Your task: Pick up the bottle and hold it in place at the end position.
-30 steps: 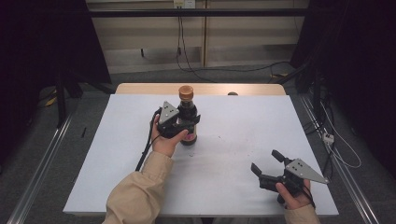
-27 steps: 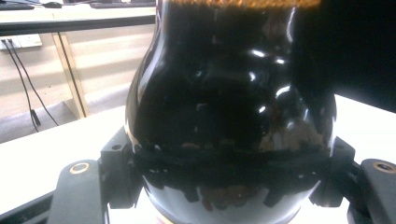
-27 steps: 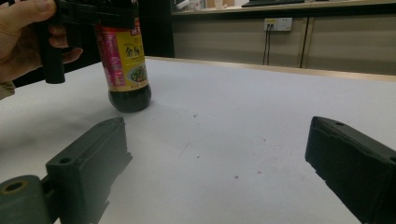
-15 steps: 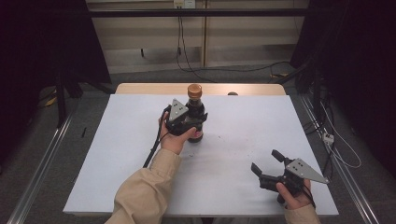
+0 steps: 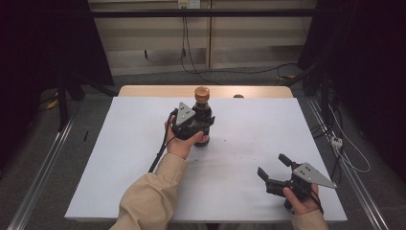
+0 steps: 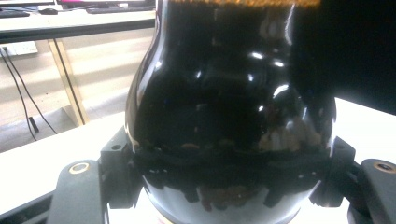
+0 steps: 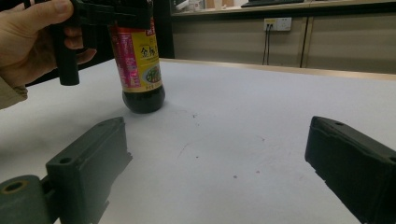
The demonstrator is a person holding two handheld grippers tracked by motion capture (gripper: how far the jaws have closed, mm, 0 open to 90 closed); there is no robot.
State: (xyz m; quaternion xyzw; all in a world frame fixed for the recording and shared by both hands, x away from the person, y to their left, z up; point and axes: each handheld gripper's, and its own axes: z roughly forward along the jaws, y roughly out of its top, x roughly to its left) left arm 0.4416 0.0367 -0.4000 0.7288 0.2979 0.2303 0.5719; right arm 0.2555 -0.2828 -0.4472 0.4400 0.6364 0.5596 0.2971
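Bottle (image 5: 202, 115) of dark sauce, with an orange-brown cap and a red and yellow label, stands upright on the white table (image 5: 249, 143), toward its far middle, base down on the surface. Its rounded shoulder sits between the jaws of the left gripper (image 5: 198, 125), which press against the glass on both sides. Well apart, near the table's front right corner, the right gripper (image 5: 274, 168) has its jaws spread wide around nothing.
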